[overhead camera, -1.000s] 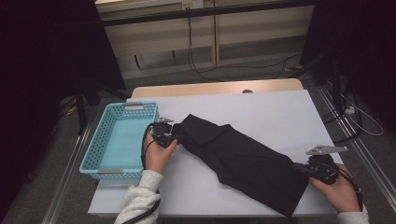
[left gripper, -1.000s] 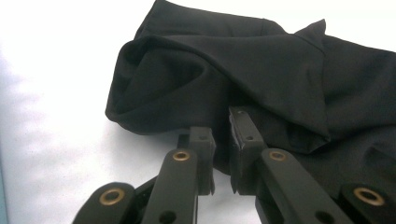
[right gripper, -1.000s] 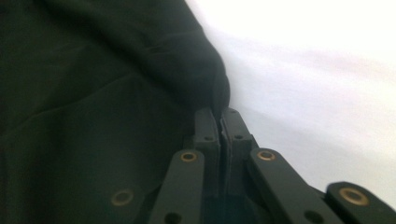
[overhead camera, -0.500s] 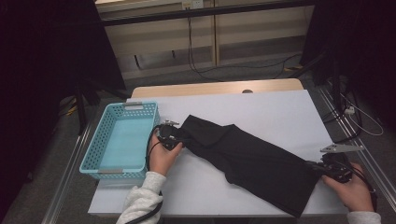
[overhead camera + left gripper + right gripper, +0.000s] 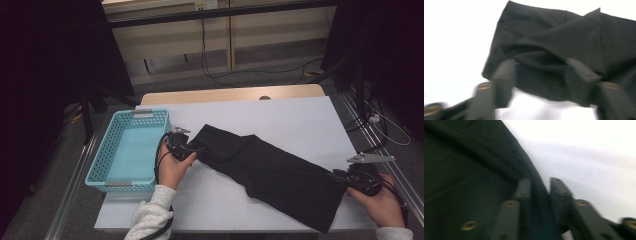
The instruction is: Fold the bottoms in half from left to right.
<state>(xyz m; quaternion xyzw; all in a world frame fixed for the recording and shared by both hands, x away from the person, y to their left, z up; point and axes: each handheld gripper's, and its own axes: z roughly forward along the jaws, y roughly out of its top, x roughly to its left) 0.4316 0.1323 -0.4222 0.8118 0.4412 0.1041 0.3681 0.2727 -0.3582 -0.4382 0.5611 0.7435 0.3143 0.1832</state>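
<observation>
The black garment (image 5: 272,172) lies stretched slantwise across the white table (image 5: 300,120). At its near end the right gripper (image 5: 345,176) has just been opening, its jaws parted with the cloth's edge between them, seemingly unpressed. Farther off, at the garment's other end, the left gripper (image 5: 197,150) has also just opened, jaws wide astride the cloth. Beyond that end stands the blue basket (image 5: 112,150).
</observation>
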